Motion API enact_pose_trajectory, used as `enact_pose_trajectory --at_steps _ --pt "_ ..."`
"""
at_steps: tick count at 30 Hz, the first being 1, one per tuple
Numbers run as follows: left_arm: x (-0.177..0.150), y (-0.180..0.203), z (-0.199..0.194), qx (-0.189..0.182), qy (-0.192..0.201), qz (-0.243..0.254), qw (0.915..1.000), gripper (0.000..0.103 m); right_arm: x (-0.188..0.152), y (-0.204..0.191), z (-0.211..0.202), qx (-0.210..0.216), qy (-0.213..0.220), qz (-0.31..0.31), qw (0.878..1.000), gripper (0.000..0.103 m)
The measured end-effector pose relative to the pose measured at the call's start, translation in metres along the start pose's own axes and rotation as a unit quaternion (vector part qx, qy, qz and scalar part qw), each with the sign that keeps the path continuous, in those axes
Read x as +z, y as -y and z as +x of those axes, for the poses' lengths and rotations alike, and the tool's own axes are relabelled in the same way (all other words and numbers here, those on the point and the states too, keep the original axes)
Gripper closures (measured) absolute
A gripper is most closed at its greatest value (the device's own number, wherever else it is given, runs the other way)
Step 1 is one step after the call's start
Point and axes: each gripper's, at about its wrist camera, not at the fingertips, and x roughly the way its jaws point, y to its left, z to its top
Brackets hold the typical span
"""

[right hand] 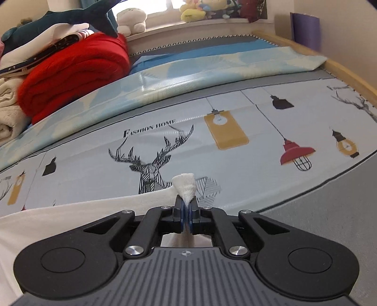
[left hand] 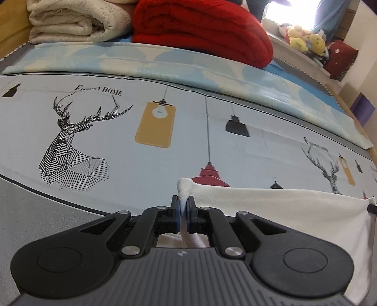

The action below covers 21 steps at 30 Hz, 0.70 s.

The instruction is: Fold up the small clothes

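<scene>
Reading "FASHION HOME" on sheet (right hand: 150, 128); grippers pinching white cloth (left hand: 282, 211).

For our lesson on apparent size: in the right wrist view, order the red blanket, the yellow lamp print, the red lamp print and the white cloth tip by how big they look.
1. Red blanket
2. Yellow lamp print
3. Red lamp print, nearly alike
4. White cloth tip, though nearest the camera

cloth (left hand: 294, 211): white terry, nubby and matt, pinched corners fuzzy
left gripper (left hand: 183, 203): matt black plastic arms, blue pads, bright metal rivets, ribbed grey body
right gripper (right hand: 187, 207): same matt black plastic, blue pads, metal rivets
sheet (left hand: 165, 141): smooth printed cotton, matt
mat (right hand: 188, 77): woven, faint sheen, along the bed's far edge
red blanket (left hand: 200, 30): thick fleece, fuzzy
cream blanket (left hand: 70, 21): soft, crinkled
frame (right hand: 348, 73): pale wood, smooth
</scene>
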Motion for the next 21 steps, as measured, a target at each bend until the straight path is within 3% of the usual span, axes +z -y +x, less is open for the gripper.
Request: enact_pose_trajectory --at_steps 7,10,11,13,15,18,21 --pt "-0.003 -0.005 0.011 0.003 -0.033 0.001 0.9994 0.094 -0.003 -0.013 0.028 -0.037 -0.040 -0.022 0.998 0.098" --pt "-0.002 -0.007 -0.003 0.007 -0.013 0.002 0.9999 0.079 -0.001 -0.020 0.016 -0.050 -0.018 -0.043 0.998 0.090" --pt "-0.002 -0.008 -0.009 -0.002 -0.006 -0.001 1.0000 0.079 0.000 -0.021 0.009 -0.048 -0.005 -0.050 0.998 0.087" --pt "-0.004 -0.010 -0.015 -0.031 -0.013 0.006 0.9994 0.079 0.001 -0.019 -0.005 -0.033 0.012 -0.047 0.998 0.085" --pt "-0.009 -0.008 -0.014 -0.073 -0.047 0.025 0.9960 0.079 0.002 -0.015 -0.017 -0.009 0.013 -0.047 0.999 0.085" --pt "-0.024 0.001 -0.013 -0.132 -0.104 0.073 0.9830 0.079 -0.004 -0.009 -0.026 0.054 -0.019 -0.059 0.997 0.085" --pt "-0.047 0.012 -0.005 -0.113 -0.162 0.149 0.9689 0.079 -0.026 -0.011 -0.024 0.101 -0.089 -0.117 0.984 0.085"
